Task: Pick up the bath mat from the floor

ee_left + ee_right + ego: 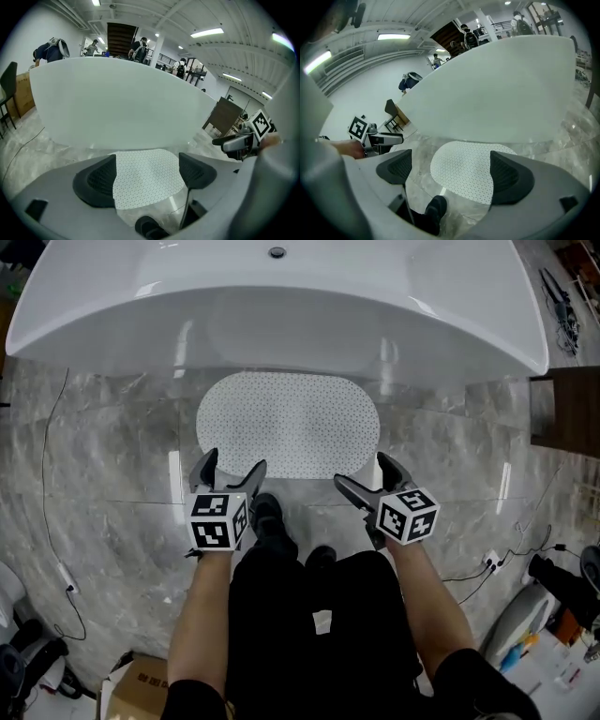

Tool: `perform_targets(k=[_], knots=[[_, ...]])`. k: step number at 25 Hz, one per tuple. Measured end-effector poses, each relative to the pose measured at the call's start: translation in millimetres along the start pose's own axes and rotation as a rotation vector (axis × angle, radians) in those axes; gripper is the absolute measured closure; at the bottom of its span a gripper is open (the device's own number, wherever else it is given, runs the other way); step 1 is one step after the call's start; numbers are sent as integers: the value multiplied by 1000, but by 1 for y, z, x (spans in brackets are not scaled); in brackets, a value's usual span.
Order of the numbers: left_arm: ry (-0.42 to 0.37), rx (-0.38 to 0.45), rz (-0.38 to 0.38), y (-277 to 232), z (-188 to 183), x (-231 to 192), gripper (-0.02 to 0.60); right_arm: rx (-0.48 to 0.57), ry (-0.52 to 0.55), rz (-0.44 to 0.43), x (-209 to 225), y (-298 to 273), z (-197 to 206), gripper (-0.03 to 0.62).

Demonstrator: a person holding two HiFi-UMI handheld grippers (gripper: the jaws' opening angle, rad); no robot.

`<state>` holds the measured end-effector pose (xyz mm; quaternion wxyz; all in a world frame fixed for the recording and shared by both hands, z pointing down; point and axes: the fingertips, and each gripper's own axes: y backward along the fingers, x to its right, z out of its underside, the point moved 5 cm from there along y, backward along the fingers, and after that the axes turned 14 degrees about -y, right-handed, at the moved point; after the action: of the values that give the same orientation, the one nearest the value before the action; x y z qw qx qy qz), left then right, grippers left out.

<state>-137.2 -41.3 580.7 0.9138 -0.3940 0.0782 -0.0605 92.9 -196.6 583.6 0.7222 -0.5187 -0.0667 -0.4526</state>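
A white oval bath mat (288, 424) with small dots lies flat on the grey marble floor in front of the bathtub. My left gripper (228, 471) hovers over the mat's near left edge, jaws open and empty. My right gripper (367, 472) hangs over the near right edge, also open with nothing between its pads. In the left gripper view the bath mat (143, 176) shows between the two dark pads of the left gripper (146, 174). In the right gripper view the bath mat (461, 171) lies below the spread jaws of the right gripper (454, 171).
A large white bathtub (281, 296) stands just beyond the mat. The person's black shoes (267, 517) stand at the mat's near edge. A thin cable (47, 512) runs along the floor at left. A dark wooden cabinet (565, 413) is at right, and a cardboard box (141, 685) at bottom left.
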Motion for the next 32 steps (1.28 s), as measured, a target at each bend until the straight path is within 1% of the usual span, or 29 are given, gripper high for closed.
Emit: perform_targets(k=[3, 6, 9, 12, 14, 16, 19, 21, 24, 25, 27, 29, 30, 32], knots=[[9, -6, 17, -27, 23, -7, 146, -18, 22, -6, 20, -35, 9, 62], [57, 7, 40, -52, 40, -21, 146, -8, 36, -10, 39, -71, 10, 62], [74, 38, 20, -74, 46, -49, 146, 7, 62, -18, 53, -107, 7, 62], [48, 63, -7, -96, 52, -75, 146, 22, 113, -41, 58, -143, 3, 62], [35, 69, -15, -109, 61, -85, 147, 22, 137, -61, 61, -163, 8, 62], [28, 71, -13, -122, 70, -92, 147, 8, 141, -80, 69, -180, 15, 62], [-10, 49, -6, -143, 90, -94, 147, -38, 169, -111, 80, -197, 21, 62], [-29, 21, -2, -153, 108, -95, 147, -48, 230, -103, 87, -204, 17, 62], [-29, -10, -3, -167, 128, -97, 147, -54, 299, -48, 106, -205, 11, 62], [-26, -19, -6, -172, 134, -96, 147, -62, 297, -29, 114, -203, 13, 62], [-23, -38, -1, -180, 143, -92, 147, -71, 244, -11, 128, -197, 18, 62], [-28, -58, 20, -187, 147, -87, 147, -60, 168, -21, 133, -191, 18, 62], [-29, -65, 33, -190, 148, -86, 147, -53, 147, -25, 134, -189, 15, 62], [-19, -65, 54, -196, 145, -87, 147, -43, 142, -15, 140, -191, 9, 63]])
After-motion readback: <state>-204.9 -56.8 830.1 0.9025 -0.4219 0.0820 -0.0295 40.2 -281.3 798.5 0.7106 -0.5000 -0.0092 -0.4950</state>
